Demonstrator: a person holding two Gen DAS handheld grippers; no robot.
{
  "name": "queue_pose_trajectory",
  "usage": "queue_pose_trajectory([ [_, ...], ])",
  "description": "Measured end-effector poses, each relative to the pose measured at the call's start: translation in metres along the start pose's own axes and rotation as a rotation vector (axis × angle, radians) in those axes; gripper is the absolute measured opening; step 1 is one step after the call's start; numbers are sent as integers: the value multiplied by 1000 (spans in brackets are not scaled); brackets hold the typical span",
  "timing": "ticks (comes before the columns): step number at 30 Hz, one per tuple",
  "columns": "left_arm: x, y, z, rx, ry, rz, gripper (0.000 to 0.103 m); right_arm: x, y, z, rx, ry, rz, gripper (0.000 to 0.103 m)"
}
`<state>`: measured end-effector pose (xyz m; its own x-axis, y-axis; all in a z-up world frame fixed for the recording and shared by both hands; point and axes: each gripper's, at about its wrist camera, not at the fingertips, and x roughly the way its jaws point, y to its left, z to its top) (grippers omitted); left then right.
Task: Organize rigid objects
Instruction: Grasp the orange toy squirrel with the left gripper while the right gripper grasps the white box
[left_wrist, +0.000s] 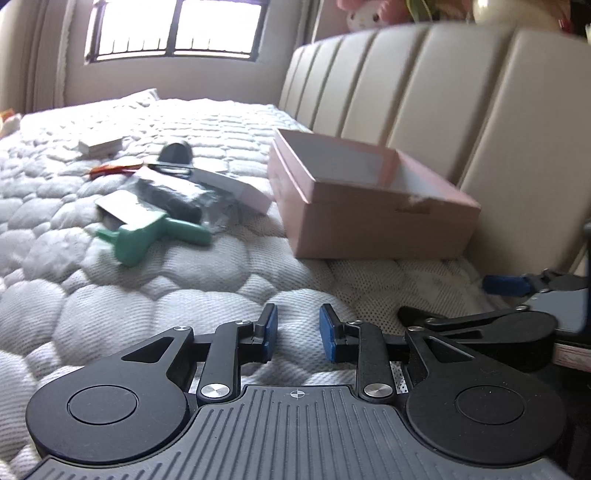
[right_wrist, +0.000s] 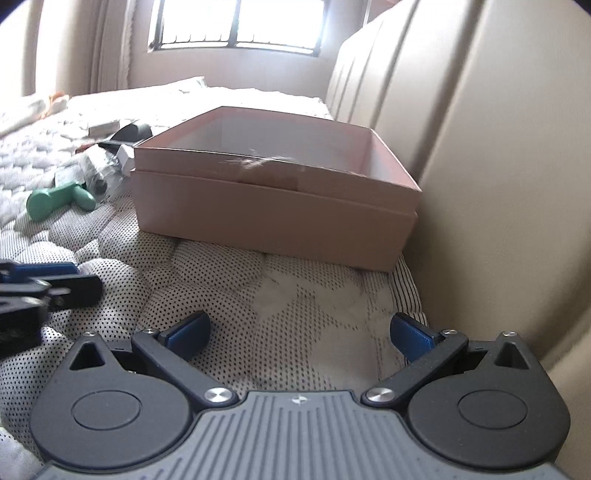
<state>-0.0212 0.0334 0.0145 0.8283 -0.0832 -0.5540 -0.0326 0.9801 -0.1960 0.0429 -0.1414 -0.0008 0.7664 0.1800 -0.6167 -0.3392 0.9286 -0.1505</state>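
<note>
1. Clutter (left_wrist: 159, 199) lies on the quilted mattress (left_wrist: 229, 266), left of the pink box (left_wrist: 369, 206): a green handled tool (left_wrist: 155, 236) nearest, a dark item in clear wrap (left_wrist: 173, 199) behind it, a white flat box (left_wrist: 236, 188), a black rounded object (left_wrist: 177, 151), something red (left_wrist: 110, 170), and a small white box (left_wrist: 99, 146) farthest.
2. The pink box stands open-topped beside the padded headboard (left_wrist: 443, 92), seated in a slightly wider base; its near rim is scuffed.
3. The left tongs (left_wrist: 298, 332) hover over bare mattress near the camera, blue pads a narrow gap apart with nothing between them.
4. The right tongs (right_wrist: 299, 336) stand wide and empty, in front of the box's near wall.
5. A barred window (left_wrist: 173, 29) glows at the far end.
</note>
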Motion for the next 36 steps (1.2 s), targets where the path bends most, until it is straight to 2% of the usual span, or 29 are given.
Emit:
queue_pose_trajectory([
  [2, -14, 14, 5, -2, -13, -10, 29, 5, -1, 8, -4, 44, 28, 103],
  [5, -41, 41, 15, 56, -76, 28, 29, 19, -17, 22, 137, 189, 87, 103],
  [7, -60, 67, 23, 91, -125, 80, 29, 23, -24, 26, 181, 212, 111, 103],
  [9, -75, 98, 32, 100, -150, 145, 29, 23, -18, 25, 137, 209, 96, 103],
  [12, -87, 145, 45, 128, -147, 276, 29, 27, -19, 28, 124, 220, 112, 103],
  [14, -87, 171, 51, 166, -104, 347, 29, 28, -23, 31, 131, 241, 135, 103],
  [15, -87, 184, 53, 171, -73, 355, 29, 29, -24, 32, 132, 252, 145, 103],
  [18, -81, 216, 58, 132, 21, 282, 29, 32, -25, 33, 115, 273, 161, 103],
  [20, -75, 233, 57, 113, 65, 261, 31, 32, -21, 33, 93, 279, 150, 103],
  [23, -70, 247, 53, 113, 92, 253, 31, 34, -20, 36, 87, 295, 151, 103],
  [27, -65, 251, 56, 81, 117, 166, 31, 36, -18, 37, 65, 304, 157, 103],
  [31, -55, 248, 57, 128, 155, 175, 34, 32, -12, 44, 28, 301, 116, 103],
  [34, -49, 245, 54, 161, 187, 184, 34, 3, 10, 54, -84, 178, -9, 103],
  [36, -45, 244, 55, 162, 188, 193, 34, -15, 19, 59, -116, 106, 13, 103],
])
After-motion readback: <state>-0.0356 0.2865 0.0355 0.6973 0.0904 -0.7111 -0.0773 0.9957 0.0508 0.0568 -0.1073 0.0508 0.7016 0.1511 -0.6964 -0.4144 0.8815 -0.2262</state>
